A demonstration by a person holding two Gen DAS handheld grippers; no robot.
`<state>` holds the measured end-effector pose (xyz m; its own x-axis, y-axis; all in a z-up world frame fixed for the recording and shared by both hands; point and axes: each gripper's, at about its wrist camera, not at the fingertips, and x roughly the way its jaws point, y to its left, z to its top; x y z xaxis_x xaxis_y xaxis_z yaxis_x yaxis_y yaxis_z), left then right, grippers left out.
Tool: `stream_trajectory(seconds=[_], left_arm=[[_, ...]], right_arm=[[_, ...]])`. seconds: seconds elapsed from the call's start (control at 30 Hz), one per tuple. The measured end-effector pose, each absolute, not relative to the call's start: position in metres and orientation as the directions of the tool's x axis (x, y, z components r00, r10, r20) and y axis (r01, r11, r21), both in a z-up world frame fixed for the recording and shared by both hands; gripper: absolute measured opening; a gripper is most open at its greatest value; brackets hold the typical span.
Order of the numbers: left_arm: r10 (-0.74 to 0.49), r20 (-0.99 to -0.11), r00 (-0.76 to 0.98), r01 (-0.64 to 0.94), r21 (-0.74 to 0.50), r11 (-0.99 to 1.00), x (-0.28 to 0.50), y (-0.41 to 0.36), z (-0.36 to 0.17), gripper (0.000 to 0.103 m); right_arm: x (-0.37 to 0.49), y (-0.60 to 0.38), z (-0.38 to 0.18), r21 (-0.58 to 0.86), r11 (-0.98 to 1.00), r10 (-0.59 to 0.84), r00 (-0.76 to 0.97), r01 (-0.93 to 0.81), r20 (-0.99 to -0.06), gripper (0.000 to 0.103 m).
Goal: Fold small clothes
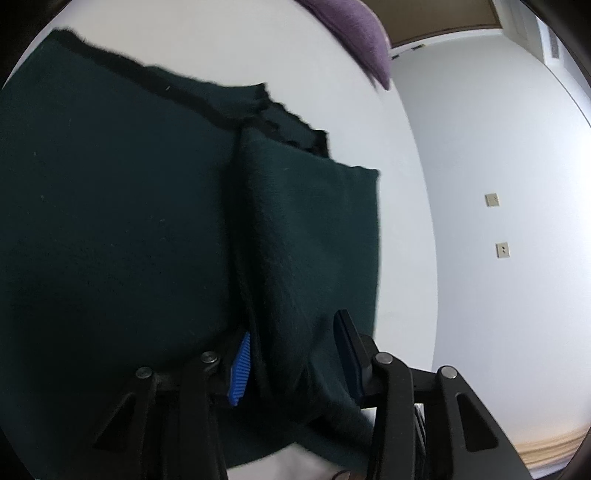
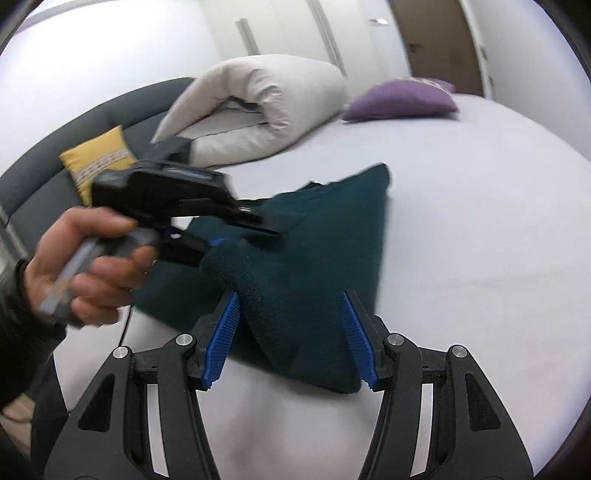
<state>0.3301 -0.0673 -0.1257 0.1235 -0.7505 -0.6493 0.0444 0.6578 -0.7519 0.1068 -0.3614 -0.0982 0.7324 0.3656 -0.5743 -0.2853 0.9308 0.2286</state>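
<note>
A dark teal knit garment [image 2: 317, 258] lies on the white bed [image 2: 480, 258], partly folded, with a black frayed edge [image 1: 155, 77] along its far side. In the left wrist view the garment [image 1: 110, 221] fills most of the frame, and a raised fold of it sits between the blue pads of my left gripper [image 1: 291, 332], whose jaws stand apart. My right gripper [image 2: 288, 306] is open, its blue pads [image 2: 225, 332] on either side of a bunched part of the cloth. The left gripper [image 2: 236, 229], held by a hand [image 2: 92, 266], shows in the right wrist view over the garment.
A rolled white duvet [image 2: 258, 107] and a purple cushion [image 2: 399, 99] lie at the head of the bed. A yellow cushion [image 2: 99, 158] leans on the grey headboard [image 2: 44, 173]. The purple cushion [image 1: 358, 33] also shows in the left wrist view.
</note>
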Motion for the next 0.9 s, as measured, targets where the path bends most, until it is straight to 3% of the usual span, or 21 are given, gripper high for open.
stream_trajectory(seconds=[0.03, 0.17, 0.47, 0.9], left_arm=[[-0.757, -0.642, 0.124, 0.035, -0.759, 0.65, 0.331, -0.068, -0.129, 0.043], [-0.77, -0.626, 0.127, 0.03, -0.773, 0.633, 0.33, -0.068, -0.132, 0.016], [-0.797, -0.581, 0.164, 0.071, -0.799, 0.597, 0.32, -0.037, -0.119, 0.014], [-0.766, -0.585, 0.267, 0.059, -0.783, 0.619, 0.326, 0.085, -0.104, 0.014]], right_arm=[[0.107, -0.358, -0.1, 0.205, 0.931, 0.364, 0.723, -0.303, -0.587, 0.054], [0.079, -0.325, -0.094, 0.16, 0.915, 0.387, 0.699, -0.369, -0.602, 0.054], [0.078, -0.336, -0.085, 0.262, 0.919, 0.393, 0.719, -0.293, -0.574, 0.054], [0.146, -0.298, -0.109, 0.464, 0.839, 0.533, 0.605, -0.285, -0.592, 0.054]])
